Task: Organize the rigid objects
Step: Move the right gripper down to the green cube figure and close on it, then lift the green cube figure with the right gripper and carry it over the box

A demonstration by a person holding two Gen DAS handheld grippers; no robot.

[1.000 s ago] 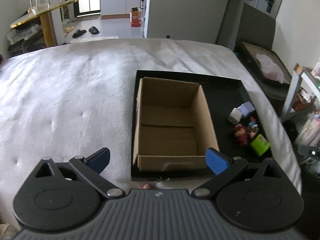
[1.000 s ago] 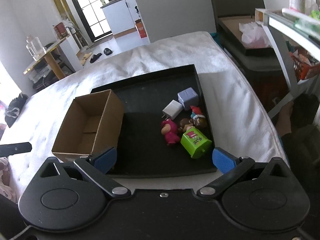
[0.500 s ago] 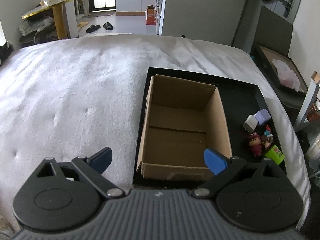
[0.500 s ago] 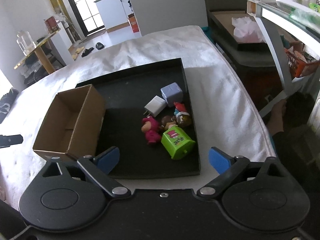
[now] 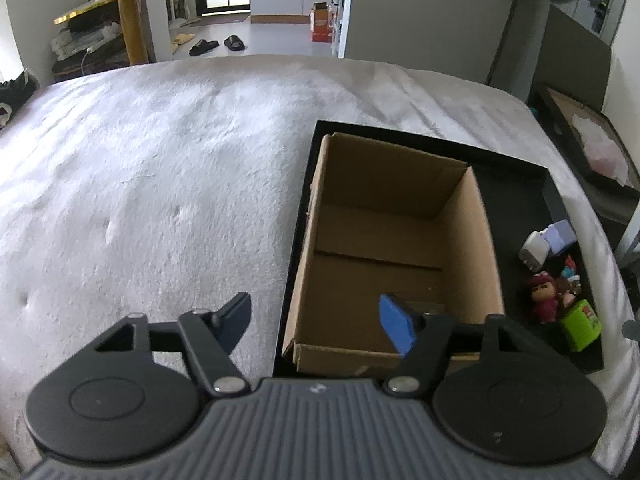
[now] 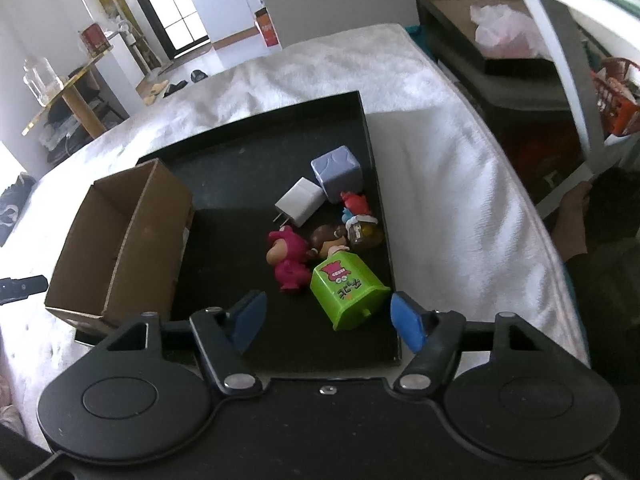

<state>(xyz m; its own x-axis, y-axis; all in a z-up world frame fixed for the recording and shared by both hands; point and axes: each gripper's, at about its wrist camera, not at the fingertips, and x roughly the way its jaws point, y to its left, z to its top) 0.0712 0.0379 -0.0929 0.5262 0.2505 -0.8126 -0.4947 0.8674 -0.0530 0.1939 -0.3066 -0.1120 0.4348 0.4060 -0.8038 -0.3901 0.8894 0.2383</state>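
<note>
Where toys cluster, green box [image 6: 347,288] tipped over, cartoon label up

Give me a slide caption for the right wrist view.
Open right gripper approaches a green toy box in a black tray.

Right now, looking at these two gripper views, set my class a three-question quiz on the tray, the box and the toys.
1. True or false: the cardboard box already holds a toy.
2. Which item lies nearest the right gripper? A) the white charger B) the green toy box C) the lavender cube
3. Fill in: the toys lie on the black ____, beside the cardboard box.

Key
1. False: its inside is bare.
2. B: it lies just ahead of the gripper's open fingers, which have just been closing with nothing between them.
3. tray
</note>
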